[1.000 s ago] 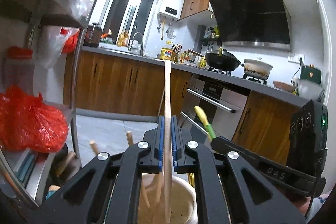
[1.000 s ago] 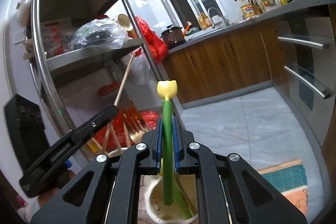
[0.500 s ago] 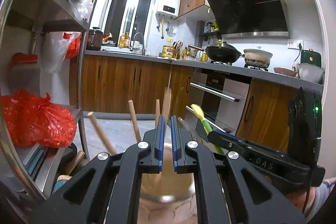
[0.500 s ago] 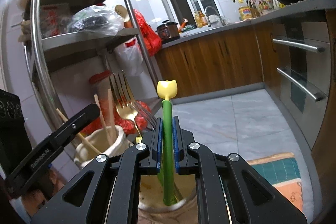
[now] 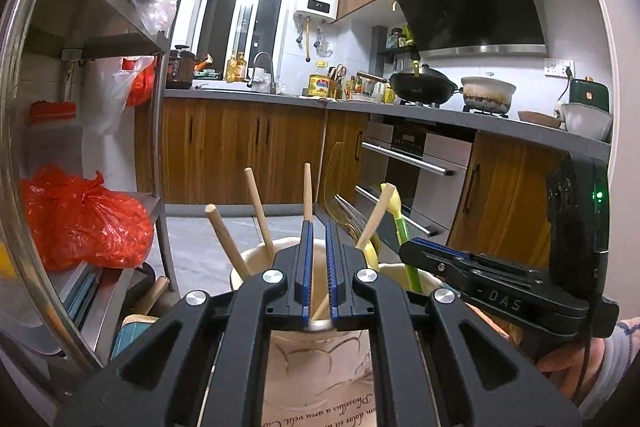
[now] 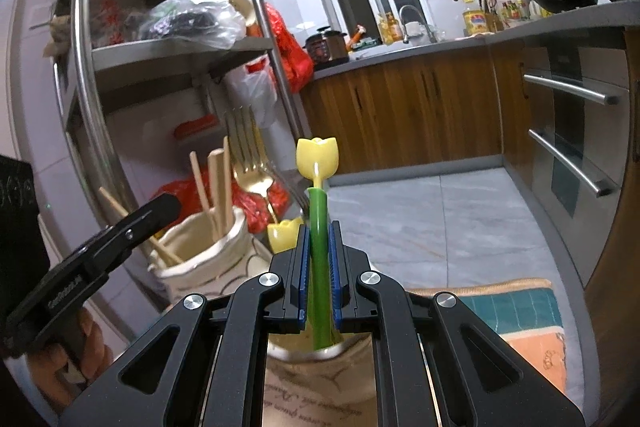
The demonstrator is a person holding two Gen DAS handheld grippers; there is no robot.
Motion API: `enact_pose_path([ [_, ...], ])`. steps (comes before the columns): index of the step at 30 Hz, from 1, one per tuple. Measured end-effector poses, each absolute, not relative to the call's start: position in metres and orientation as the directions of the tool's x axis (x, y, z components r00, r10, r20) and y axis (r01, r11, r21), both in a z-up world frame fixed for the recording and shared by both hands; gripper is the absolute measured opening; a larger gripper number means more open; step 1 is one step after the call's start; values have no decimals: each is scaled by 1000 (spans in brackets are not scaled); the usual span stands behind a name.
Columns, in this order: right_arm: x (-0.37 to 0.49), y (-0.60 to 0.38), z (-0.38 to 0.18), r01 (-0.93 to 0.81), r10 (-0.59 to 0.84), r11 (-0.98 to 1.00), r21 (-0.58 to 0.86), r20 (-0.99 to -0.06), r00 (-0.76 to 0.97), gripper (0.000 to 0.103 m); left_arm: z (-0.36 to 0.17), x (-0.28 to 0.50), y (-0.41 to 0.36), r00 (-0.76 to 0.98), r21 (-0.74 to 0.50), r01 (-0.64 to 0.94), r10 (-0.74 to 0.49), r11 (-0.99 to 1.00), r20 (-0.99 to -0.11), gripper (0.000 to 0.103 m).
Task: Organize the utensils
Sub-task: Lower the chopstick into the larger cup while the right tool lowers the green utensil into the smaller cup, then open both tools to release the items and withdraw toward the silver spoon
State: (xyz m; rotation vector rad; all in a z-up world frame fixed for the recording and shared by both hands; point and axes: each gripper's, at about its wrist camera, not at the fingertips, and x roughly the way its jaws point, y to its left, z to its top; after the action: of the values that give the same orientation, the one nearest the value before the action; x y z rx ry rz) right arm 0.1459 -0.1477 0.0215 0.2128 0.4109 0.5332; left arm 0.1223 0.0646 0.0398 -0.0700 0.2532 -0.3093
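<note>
My left gripper (image 5: 316, 267) hovers over a cream ceramic holder (image 5: 256, 259) with several wooden-handled utensils (image 5: 224, 239) standing in it; its jaws stand slightly apart with nothing between them. My right gripper (image 6: 318, 259) is shut on a green utensil with a yellow tulip-shaped top (image 6: 317, 163), its lower end inside a second cream holder (image 6: 320, 371) below. That utensil also shows in the left wrist view (image 5: 400, 227). The first holder (image 6: 200, 251), with wooden handles and a gold fork (image 6: 248, 163), stands to the left in the right wrist view.
A steel shelf rack (image 5: 80, 67) with a red plastic bag (image 5: 84, 219) stands on the left. Wooden cabinets, an oven (image 5: 412, 171) and a counter with a wok (image 5: 424, 83) lie ahead. A teal and orange mat (image 6: 516, 311) lies at lower right.
My left gripper let go of the long wooden utensil, which now stands in the holder, and its jaws parted slightly. My right gripper kept its hold on the green utensil.
</note>
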Motion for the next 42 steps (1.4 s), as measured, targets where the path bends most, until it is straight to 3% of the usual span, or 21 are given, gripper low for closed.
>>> enact_pose_path([
  [9, 139, -150, 18, -438, 517, 855, 279, -382, 766, 11, 44, 120, 60, 912, -101, 306, -322, 947, -254, 6],
  [12, 136, -156, 19, -432, 516, 855, 288, -384, 766, 17, 47, 116, 58, 907, -98, 315, -329, 944, -262, 6],
  [18, 122, -174, 28, -410, 504, 860, 305, -374, 778, 17, 50, 105, 54, 903, -91, 320, -333, 943, -273, 6],
  [28, 96, -200, 27, -358, 449, 892, 276, -439, 778, 17, 47, 79, 42, 882, -75, 335, -341, 939, -326, 6],
  [30, 90, -206, 26, -356, 444, 895, 270, -451, 775, 25, 46, 73, 39, 873, -75, 343, -347, 936, -342, 7],
  [32, 85, -211, 24, -352, 437, 898, 263, -458, 774, 33, 43, 71, 37, 864, -79, 344, -348, 936, -364, 12],
  [34, 80, -216, 23, -350, 436, 899, 264, -466, 770, 38, 39, 67, 36, 854, -81, 338, -342, 938, -392, 37],
  [37, 75, -222, 22, -352, 437, 899, 259, -492, 753, 57, 37, 59, 36, 848, -80, 347, -349, 934, -398, 53],
  [42, 58, -226, 22, -361, 418, 908, 211, -511, 751, 80, 32, 49, 38, 833, -87, 336, -339, 938, -438, 66],
])
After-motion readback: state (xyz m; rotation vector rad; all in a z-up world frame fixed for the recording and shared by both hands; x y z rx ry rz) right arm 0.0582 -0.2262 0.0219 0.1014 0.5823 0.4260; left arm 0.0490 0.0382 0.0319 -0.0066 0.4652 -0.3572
